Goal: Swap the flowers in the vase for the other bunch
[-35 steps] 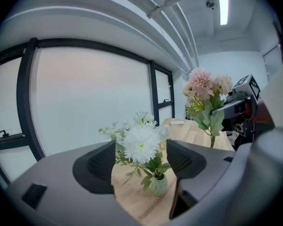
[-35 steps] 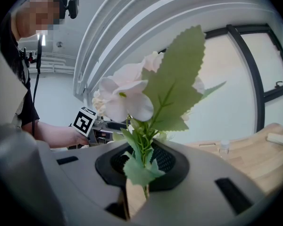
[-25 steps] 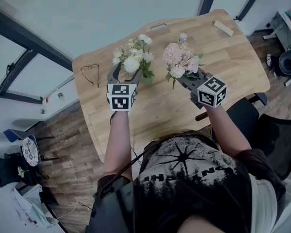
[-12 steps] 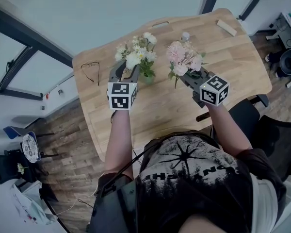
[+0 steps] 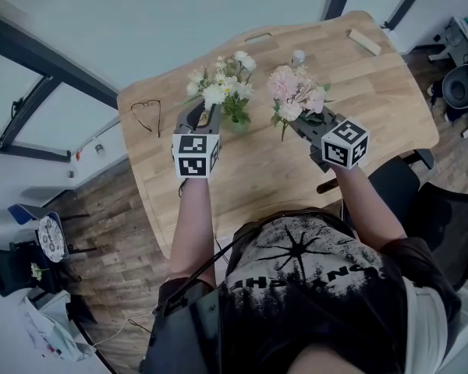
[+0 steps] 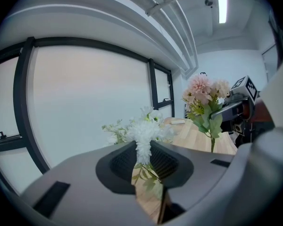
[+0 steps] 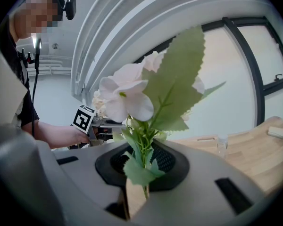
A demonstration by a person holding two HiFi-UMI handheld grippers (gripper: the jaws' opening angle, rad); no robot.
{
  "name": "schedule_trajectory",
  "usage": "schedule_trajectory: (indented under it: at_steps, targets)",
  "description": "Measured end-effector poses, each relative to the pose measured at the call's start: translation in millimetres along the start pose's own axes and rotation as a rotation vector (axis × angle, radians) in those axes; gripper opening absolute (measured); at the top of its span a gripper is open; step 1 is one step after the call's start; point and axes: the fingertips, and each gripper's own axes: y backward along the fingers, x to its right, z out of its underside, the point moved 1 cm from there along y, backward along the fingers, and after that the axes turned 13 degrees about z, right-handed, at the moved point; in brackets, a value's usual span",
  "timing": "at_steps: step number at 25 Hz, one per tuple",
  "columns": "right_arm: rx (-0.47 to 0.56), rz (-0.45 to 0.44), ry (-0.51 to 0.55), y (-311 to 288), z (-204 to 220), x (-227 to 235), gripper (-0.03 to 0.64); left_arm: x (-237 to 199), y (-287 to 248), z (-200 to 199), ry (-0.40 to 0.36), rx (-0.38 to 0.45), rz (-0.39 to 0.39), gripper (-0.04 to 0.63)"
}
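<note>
The white bunch (image 5: 222, 90) stands in a small vase (image 5: 236, 126) near the middle of the wooden table (image 5: 257, 179). My left gripper (image 5: 205, 114) is at that bunch, and its jaws are closing around the stems. In the left gripper view the white bunch (image 6: 144, 131) sits between the jaws of the left gripper (image 6: 148, 173), with table wood still showing beside the stems. My right gripper (image 5: 303, 123) is shut on the stems of the pink bunch (image 5: 292, 96), held above the table to the right of the vase. The right gripper view shows the pink bunch (image 7: 146, 98) upright in the right gripper (image 7: 141, 178).
A pair of glasses (image 5: 144, 115) lies at the table's left edge. A small clear bottle (image 5: 298, 56) stands behind the pink bunch, and a wooden block (image 5: 366, 44) lies at the far right corner. A black chair (image 5: 394, 181) stands to my right.
The left gripper's jaws have narrowed from wide open to close around the white bunch's stems. Neither hand has moved noticeably, and the right still holds the pink bunch.
</note>
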Motion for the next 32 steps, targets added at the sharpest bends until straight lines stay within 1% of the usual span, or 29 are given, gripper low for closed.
schedule_trajectory:
  at_steps: [12,19,28,32]
  targets:
    - [0.009,-0.012,0.006,2.7,-1.1,-8.8,0.057,0.4,19.0,-15.9,-0.011,0.057,-0.029,0.090]
    - [0.021,-0.033,0.017,4.7,-4.7,-20.6,0.057,-0.1,37.8,-35.4,-0.025,0.102,-0.052,0.086]
    - [0.033,-0.060,0.024,-4.3,-13.2,-41.7,0.057,-13.4,65.3,-65.8,-0.040,0.165,-0.075,0.086]
    - [0.043,-0.067,0.033,-2.4,-15.3,-41.9,0.057,-11.8,72.8,-78.4,-0.055,0.192,-0.094,0.084]
